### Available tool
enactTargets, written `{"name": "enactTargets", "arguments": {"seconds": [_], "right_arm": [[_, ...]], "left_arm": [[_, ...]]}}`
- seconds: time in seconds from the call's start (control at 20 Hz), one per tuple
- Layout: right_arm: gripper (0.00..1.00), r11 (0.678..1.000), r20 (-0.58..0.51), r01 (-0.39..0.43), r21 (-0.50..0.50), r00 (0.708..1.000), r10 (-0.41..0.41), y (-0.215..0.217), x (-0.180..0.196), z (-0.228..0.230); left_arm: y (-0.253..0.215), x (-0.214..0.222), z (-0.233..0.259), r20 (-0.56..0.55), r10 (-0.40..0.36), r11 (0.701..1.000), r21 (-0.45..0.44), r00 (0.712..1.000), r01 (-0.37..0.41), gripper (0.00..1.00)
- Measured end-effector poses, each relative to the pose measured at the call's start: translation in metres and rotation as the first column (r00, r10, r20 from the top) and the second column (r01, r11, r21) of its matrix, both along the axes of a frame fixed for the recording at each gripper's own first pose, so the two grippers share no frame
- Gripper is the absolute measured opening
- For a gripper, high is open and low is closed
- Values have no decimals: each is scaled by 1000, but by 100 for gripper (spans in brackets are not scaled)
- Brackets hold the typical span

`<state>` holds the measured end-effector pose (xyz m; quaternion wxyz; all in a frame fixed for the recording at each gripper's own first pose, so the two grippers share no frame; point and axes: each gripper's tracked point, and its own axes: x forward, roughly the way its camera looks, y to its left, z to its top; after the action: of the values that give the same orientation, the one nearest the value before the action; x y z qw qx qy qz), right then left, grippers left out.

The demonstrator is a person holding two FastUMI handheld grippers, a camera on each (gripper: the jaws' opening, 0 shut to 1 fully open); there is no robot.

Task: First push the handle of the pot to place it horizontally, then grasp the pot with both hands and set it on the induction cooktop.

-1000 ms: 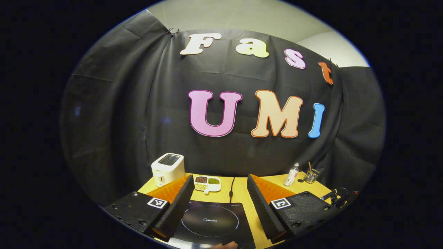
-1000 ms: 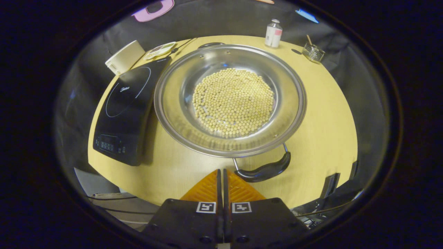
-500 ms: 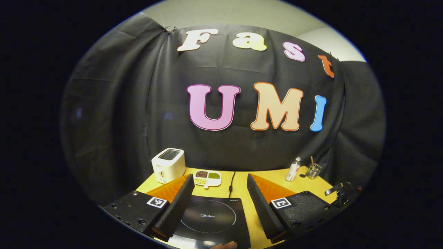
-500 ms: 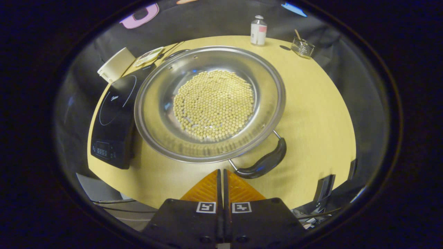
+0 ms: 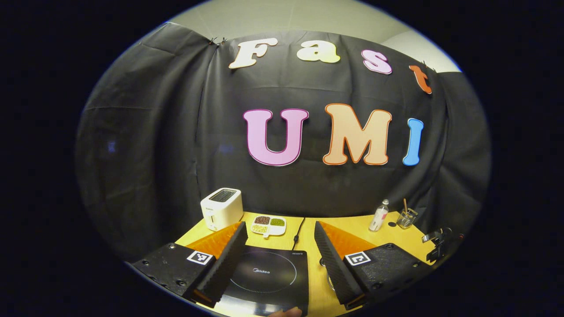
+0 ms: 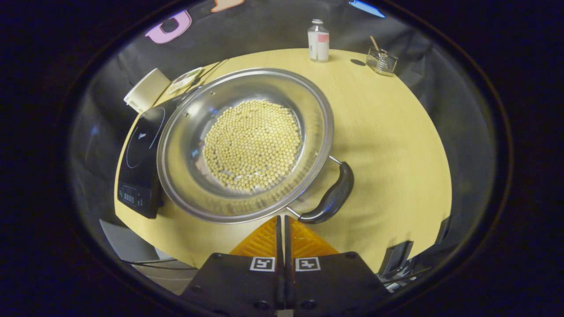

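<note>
While my right gripper [image 6: 282, 222] sits with its two orange fingers pressed together and nothing between them, its tips are at the near rim of the pot [image 6: 185, 145], just beside the near end of the black handle [image 6: 331, 197]. The pot is my landmark here: a wide steel pot on the yellow table [image 6: 387, 141], its bottom covered with pale beans [image 6: 252, 144]. The handle sticks out from the pot's near-right side and lies slanted, one end toward my fingertips and the other farther up the pot's right edge. I cannot tell whether my tips actually touch it. The cooktop [image 6: 140, 152] lies against the pot's left side, and the pot's rim hides the cooktop's right edge; whether the rim overhangs it or just stands in front, I cannot tell. Beyond the pot's far-left edge I see a white toaster [image 6: 146, 89] and a small dish [image 6: 184, 79]. Well past the pot's far-right side stand a bottle [image 6: 318, 40] and a glass [image 6: 382, 61].

My left gripper [image 5: 280, 253] is spread wide and holds nothing, hanging above the cooktop [image 5: 269, 275]. Behind the cooktop are the toaster [image 5: 221, 208], dish [image 5: 269, 226], bottle [image 5: 379, 215] and glass [image 5: 407, 217].
</note>
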<state>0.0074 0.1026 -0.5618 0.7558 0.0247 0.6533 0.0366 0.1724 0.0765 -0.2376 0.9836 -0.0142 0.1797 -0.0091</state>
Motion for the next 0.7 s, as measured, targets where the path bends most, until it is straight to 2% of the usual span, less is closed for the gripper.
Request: {"name": "enactTargets", "arguments": {"seconds": [0.25, 0.3, 0.45, 0.5, 0.7], "right_arm": [[3, 999, 3, -45, 18, 999, 45, -19, 18, -7], [0, 998, 3, -56, 22, 998, 56, -22, 22, -8], [3, 995, 15, -101, 24, 995, 101, -30, 33, -11], [0, 993, 24, -116, 19, 993, 116, -33, 38, -11], [3, 990, 37, -141, 32, 990, 139, -43, 51, -15]], "left_arm": [[-7, -17, 1, -10, 60, 998, 32, 998, -59, 93], [-7, -21, 2, -12, 72, 997, 41, 997, -71, 93], [-8, -36, 2, -21, 117, 992, 55, 993, -116, 96], [-8, -41, 1, -26, 130, 990, 60, 991, -129, 93], [-16, -55, 1, -35, 154, 985, 82, 987, -151, 93]]}}
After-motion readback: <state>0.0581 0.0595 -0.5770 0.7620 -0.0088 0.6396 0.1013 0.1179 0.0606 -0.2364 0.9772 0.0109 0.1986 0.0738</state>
